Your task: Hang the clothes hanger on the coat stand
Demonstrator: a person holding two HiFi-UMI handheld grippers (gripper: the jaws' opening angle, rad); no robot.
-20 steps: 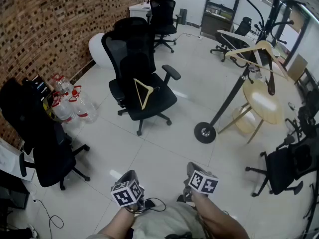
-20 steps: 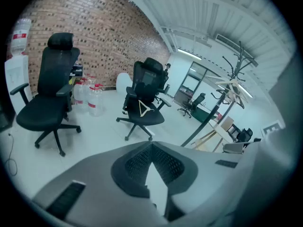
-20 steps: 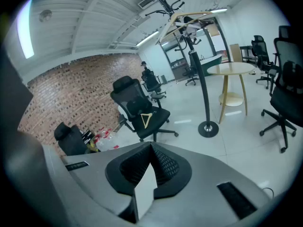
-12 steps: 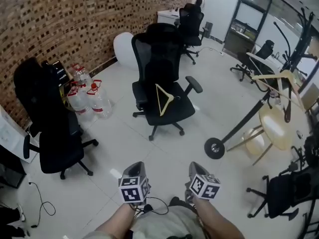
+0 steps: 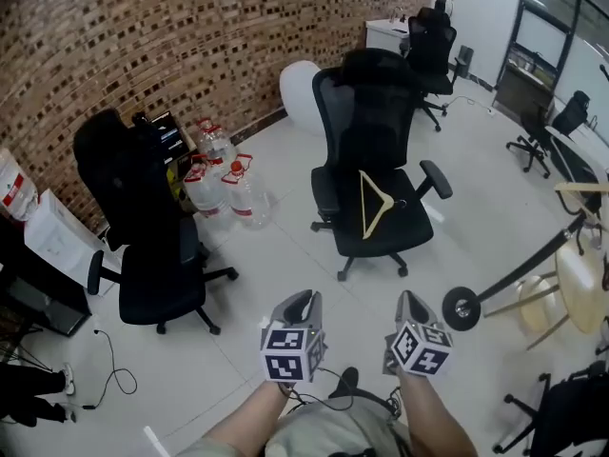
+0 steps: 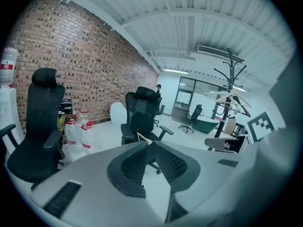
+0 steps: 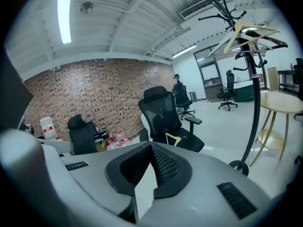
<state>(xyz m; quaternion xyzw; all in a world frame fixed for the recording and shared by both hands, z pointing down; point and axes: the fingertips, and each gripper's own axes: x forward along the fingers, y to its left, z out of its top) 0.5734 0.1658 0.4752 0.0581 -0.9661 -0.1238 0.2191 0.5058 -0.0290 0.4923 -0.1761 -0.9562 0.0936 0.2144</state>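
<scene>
A light wooden clothes hanger (image 5: 376, 203) lies on the seat of a black office chair (image 5: 371, 127) in the middle of the room; both gripper views show the hanger (image 6: 142, 137) (image 7: 174, 139) too. The black coat stand (image 5: 461, 309) leans out of the head view at the right. In the right gripper view the coat stand (image 7: 255, 93) carries another wooden hanger (image 7: 246, 34) near its top. My left gripper (image 5: 303, 303) (image 6: 150, 143) and right gripper (image 5: 411, 301) (image 7: 150, 144) hover side by side at the bottom, well short of the chair. Both are shut and hold nothing.
A second black chair (image 5: 143, 227) stands at the left by the brick wall, with water bottles (image 5: 224, 174) beside it. A round wooden table (image 5: 582, 279) stands by the stand's base. More chairs (image 5: 433, 41) and desks are at the back. A cable (image 5: 109, 374) lies on the floor.
The head view has swung left: the chair with the hanger and the coat stand have slid rightward, and the stand's top has left the picture. Both grippers stay shut and sit a little higher.
</scene>
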